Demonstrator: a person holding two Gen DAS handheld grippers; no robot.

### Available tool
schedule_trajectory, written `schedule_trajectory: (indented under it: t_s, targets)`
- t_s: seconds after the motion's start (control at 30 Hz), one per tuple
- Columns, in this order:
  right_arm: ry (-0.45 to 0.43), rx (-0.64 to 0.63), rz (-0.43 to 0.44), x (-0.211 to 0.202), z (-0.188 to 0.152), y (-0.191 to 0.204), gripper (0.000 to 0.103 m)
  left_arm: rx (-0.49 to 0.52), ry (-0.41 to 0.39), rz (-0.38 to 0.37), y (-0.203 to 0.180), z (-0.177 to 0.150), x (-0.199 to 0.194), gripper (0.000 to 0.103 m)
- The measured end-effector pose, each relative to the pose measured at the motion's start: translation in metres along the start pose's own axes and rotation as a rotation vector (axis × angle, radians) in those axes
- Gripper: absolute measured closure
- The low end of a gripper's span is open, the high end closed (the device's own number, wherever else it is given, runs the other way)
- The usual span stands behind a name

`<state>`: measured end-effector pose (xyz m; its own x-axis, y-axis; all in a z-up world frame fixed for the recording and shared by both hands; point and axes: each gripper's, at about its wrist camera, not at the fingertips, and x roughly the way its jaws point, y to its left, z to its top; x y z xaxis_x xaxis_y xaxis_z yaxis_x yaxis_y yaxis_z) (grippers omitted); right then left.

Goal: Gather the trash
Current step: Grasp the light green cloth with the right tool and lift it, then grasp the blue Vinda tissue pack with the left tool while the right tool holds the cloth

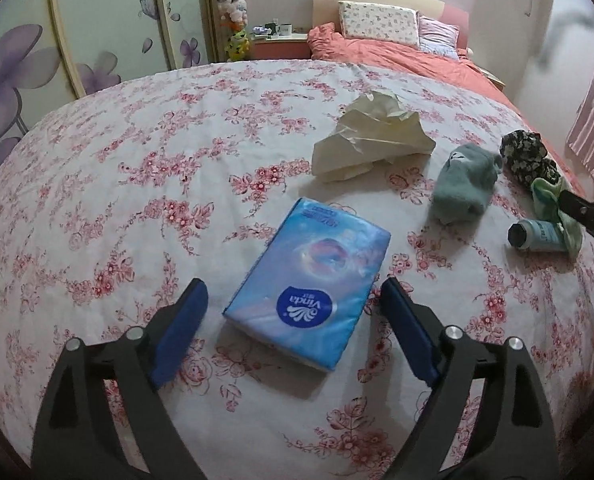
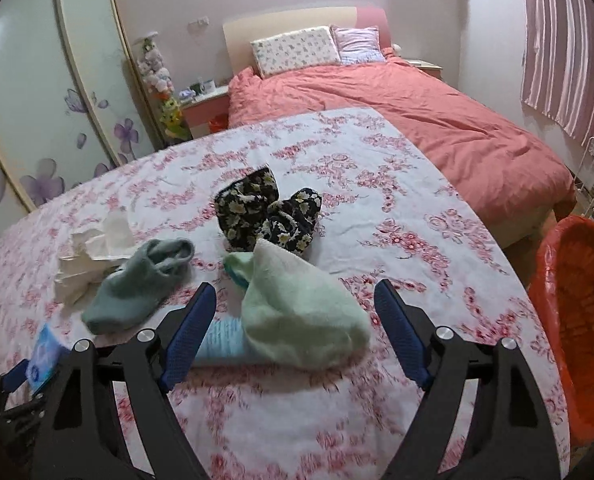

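Observation:
A crumpled cream tissue (image 1: pixel 371 136) lies on the floral-covered table (image 1: pixel 137 168); it also shows in the right wrist view (image 2: pixel 93 256). A blue Vinda tissue pack (image 1: pixel 311 292) lies between the open fingers of my left gripper (image 1: pixel 293 316). My right gripper (image 2: pixel 295 316) is open above a pale green sock (image 2: pixel 301 312) that lies over a light blue tube (image 2: pixel 221 340). The tube's black cap (image 1: pixel 521 236) shows in the left wrist view. A grey-green sock (image 2: pixel 137 292) and a black floral cloth (image 2: pixel 269 216) lie nearby.
An orange basket lined with a red bag (image 2: pixel 577 320) stands off the table's right edge. A bed with a salmon cover (image 2: pixel 397 120) lies behind. A wardrobe with purple flowers (image 1: pixel 57 60) stands at the left. The left gripper (image 2: pixel 13 384) shows at the lower left of the right view.

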<state>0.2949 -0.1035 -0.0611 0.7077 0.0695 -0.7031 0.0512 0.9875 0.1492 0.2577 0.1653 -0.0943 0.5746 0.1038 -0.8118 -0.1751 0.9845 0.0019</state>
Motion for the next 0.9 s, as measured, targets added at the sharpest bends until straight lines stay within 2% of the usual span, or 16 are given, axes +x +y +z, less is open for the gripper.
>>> schedule_trajectory:
  t_s: [0.07, 0.1, 0.13, 0.2, 0.23, 0.37, 0.5, 0.6, 0.73, 0.9]
  targets:
    - [0.015, -0.009, -0.015, 0.005, -0.002, 0.001, 0.037, -0.001, 0.001, 0.0, 0.0, 0.0, 0.0, 0.016]
    - [0.029, -0.015, -0.018, 0.007, -0.003, 0.001, 0.055, -0.001, 0.001, -0.001, 0.001, 0.0, 0.0, 0.016]
    - [0.055, -0.021, -0.016, 0.01, -0.005, -0.001, 0.068, -0.001, 0.001, -0.002, 0.0, 0.0, 0.0, 0.015]
    - [0.058, -0.006, -0.014, 0.006, -0.008, -0.007, 0.083, -0.002, 0.002, -0.004, 0.001, 0.0, 0.001, 0.014]
    - [0.054, 0.0, -0.015, 0.003, -0.009, -0.01, 0.086, -0.002, 0.002, -0.003, 0.001, 0.0, 0.001, 0.013]
    - [0.029, 0.047, -0.031, -0.013, -0.017, -0.033, 0.087, -0.006, 0.004, -0.005, 0.002, 0.001, 0.002, 0.012]
    - [0.016, 0.074, -0.105, -0.025, -0.027, -0.052, 0.087, -0.01, 0.003, -0.011, 0.003, 0.001, 0.002, 0.011]
    - [0.022, 0.1, -0.115, -0.029, -0.031, -0.065, 0.087, -0.012, 0.004, -0.016, 0.003, 0.001, 0.003, 0.009]
    - [0.067, 0.109, -0.123, -0.023, -0.033, -0.069, 0.087, -0.02, 0.004, -0.016, 0.004, 0.001, 0.002, 0.008]
    - [0.074, 0.094, -0.136, -0.024, -0.034, -0.067, 0.085, -0.038, 0.002, -0.028, 0.008, 0.001, 0.002, 0.005]
